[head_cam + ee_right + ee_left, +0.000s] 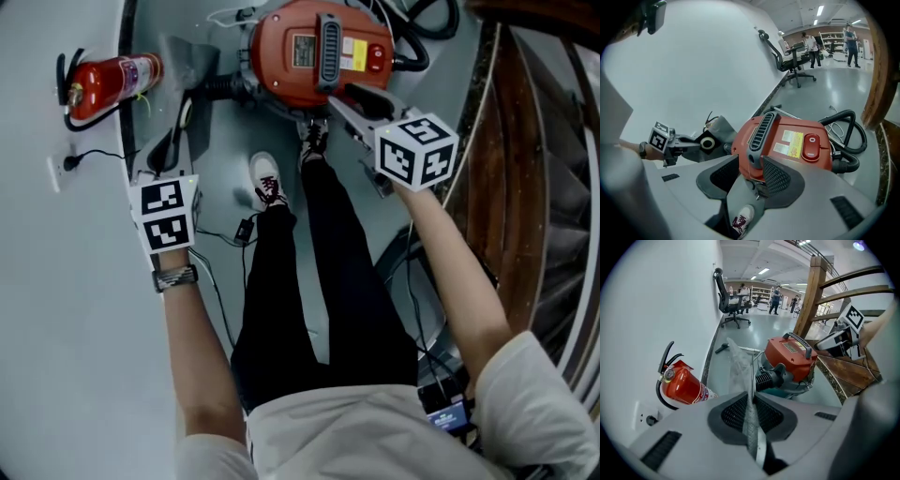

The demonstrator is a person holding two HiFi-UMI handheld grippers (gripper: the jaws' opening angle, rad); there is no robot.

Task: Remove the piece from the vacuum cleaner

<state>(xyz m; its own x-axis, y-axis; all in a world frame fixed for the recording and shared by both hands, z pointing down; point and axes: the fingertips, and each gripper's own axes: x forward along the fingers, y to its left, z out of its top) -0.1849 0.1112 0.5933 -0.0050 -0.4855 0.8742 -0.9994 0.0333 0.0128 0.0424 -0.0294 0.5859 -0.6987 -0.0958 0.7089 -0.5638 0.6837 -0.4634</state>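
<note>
The orange-red vacuum cleaner (319, 52) stands on the grey floor just ahead of the person's shoes. A grey nozzle piece (192, 61) lies at its left, next to a black ribbed hose end (223, 86). My left gripper (183, 117) reaches up to this piece. In the left gripper view the jaws (751, 413) are shut on its thin grey edge (736, 362). The right gripper view shows the piece (717, 129) with a round black opening, close beside the vacuum cleaner (787, 140). My right gripper (751, 171) hangs open over the vacuum's near edge.
A red fire extinguisher (108, 82) lies by the white wall at the left, with a wall socket (58, 167) below it. A wooden stair rail (525, 141) runs along the right. A black hose (848, 136) loops behind the vacuum. An office chair (731, 298) and people stand far off.
</note>
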